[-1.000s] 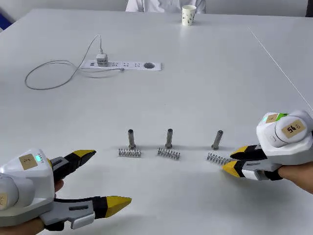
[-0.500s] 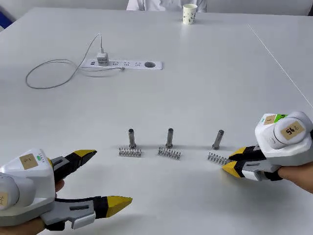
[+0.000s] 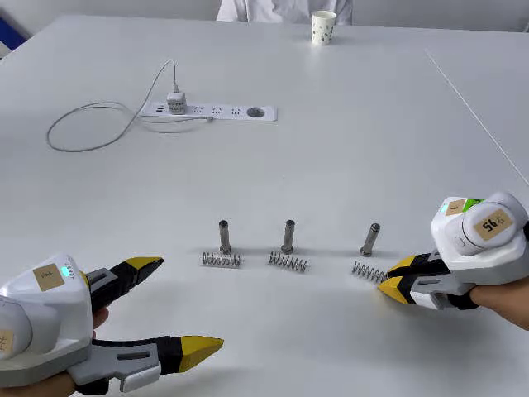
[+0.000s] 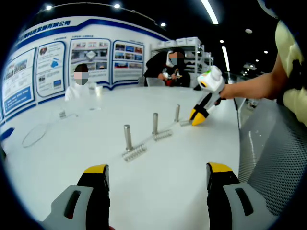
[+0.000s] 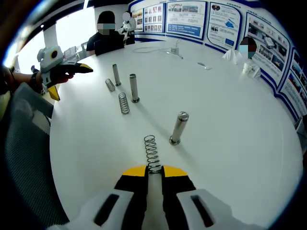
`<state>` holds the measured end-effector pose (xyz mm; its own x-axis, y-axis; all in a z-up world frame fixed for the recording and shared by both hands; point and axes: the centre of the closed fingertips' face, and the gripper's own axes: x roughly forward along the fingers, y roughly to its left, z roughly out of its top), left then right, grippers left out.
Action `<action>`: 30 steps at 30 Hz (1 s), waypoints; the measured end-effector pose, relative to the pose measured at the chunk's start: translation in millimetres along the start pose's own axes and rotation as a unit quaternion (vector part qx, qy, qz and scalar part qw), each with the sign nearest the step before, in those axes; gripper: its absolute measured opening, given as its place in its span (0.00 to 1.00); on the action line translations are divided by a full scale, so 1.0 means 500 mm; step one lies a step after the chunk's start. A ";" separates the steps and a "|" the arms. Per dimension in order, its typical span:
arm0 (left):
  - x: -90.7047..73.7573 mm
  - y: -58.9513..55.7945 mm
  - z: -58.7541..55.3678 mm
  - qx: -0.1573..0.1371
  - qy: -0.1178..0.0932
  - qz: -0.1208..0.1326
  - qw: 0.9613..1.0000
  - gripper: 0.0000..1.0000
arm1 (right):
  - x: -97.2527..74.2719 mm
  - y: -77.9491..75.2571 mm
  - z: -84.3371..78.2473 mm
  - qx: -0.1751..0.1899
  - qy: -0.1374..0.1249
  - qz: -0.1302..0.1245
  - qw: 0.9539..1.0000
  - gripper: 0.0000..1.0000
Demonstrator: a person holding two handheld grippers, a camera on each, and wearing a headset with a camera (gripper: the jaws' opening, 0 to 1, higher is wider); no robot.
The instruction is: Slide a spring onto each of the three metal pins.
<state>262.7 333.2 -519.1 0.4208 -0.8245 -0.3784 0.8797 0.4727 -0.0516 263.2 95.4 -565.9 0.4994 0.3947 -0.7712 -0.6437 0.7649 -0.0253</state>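
From my end I see a broad white table, with a thin seam running across its right side; a white power strip lies on the far left part, a charger plugged in towards its left end, a pale cable looping off to the left; a patterned paper cup stands upright at the far edge, near someone in white; blue-framed posters line the wall; a grey mesh chair back sits beside the table.
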 end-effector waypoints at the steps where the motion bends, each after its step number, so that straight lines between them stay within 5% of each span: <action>1: 0.000 -0.001 0.000 0.000 0.000 0.000 1.000 0.85 | -0.001 0.000 -0.001 0.000 0.001 0.000 1.000 0.12; 30: 0.016 -0.035 0.004 0.015 0.003 -0.039 0.999 0.73 | -0.016 0.044 0.028 -0.036 0.020 0.024 0.999 0.11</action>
<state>251.0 317.5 -519.5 0.3494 -0.8566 -0.3796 0.9162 0.3972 -0.0531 253.2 116.4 -551.5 0.4450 0.4087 -0.7968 -0.7066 0.7069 -0.0320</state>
